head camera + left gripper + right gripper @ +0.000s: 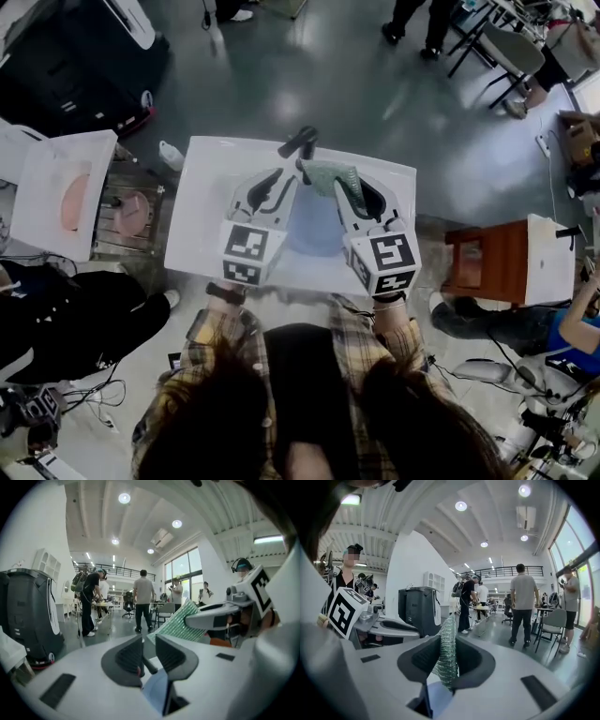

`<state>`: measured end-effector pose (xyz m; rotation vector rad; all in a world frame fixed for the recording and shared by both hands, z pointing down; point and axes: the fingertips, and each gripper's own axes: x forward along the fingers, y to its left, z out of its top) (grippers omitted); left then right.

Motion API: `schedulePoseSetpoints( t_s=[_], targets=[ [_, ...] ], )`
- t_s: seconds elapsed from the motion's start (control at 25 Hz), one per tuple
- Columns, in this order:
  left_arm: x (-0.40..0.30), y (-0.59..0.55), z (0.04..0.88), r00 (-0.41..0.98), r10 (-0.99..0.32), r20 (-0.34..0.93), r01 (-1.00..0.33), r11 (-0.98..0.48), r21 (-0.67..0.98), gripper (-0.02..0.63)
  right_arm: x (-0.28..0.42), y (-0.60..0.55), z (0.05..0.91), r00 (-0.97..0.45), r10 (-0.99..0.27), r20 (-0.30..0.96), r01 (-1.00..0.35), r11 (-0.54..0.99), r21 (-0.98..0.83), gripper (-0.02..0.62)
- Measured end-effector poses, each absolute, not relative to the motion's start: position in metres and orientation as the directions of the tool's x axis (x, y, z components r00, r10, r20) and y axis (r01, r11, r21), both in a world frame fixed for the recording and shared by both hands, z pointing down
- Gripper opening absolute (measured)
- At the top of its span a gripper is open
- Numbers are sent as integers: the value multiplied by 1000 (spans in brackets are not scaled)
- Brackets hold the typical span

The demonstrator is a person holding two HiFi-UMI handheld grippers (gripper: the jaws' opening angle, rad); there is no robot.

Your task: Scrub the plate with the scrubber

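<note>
A pale blue plate point(314, 234) lies in the white sink point(202, 220), below both grippers, and shows under the jaws as a blue patch point(157, 691). My right gripper point(352, 187) is shut on a green mesh scrubber point(330, 175), which stands pinched between its pads point(446, 653). That scrubber point(180, 620) also shows in the left gripper view, held up at the right. My left gripper point(279, 183) is beside it, jaws a little apart with nothing gripped point(149, 651). Both grippers are raised above the plate and point nearly level. A dark faucet point(300, 142) stands just beyond them.
A rack with a pink dish point(131, 214) and a white open box point(56, 192) stand left of the sink, a small bottle point(171, 155) behind. An orange-brown stand point(487, 262) is at the right. A black machine point(28, 616) and several people stand around.
</note>
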<state>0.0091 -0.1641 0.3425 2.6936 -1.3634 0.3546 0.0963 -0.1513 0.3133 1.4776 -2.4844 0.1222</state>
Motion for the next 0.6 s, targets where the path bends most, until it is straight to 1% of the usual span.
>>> schedulePoseSetpoints(
  t_s=[0.16,0.36,0.6],
  targets=[
    [7,-160,296,559,-817,142,-821,-569,-39,72,91,-152,285,-480,-857,186,-862,500,80,100],
    [-1,-154,276,542,-830,131,-837,-548,-12,29,81,-148,263,-507,-853,126,-847,520,109,100],
    [-6,-146,267,547,-829,114,-833,-552,-17,15,73,-143,257,-524,-843,120,-836,536,113,100]
  ],
)
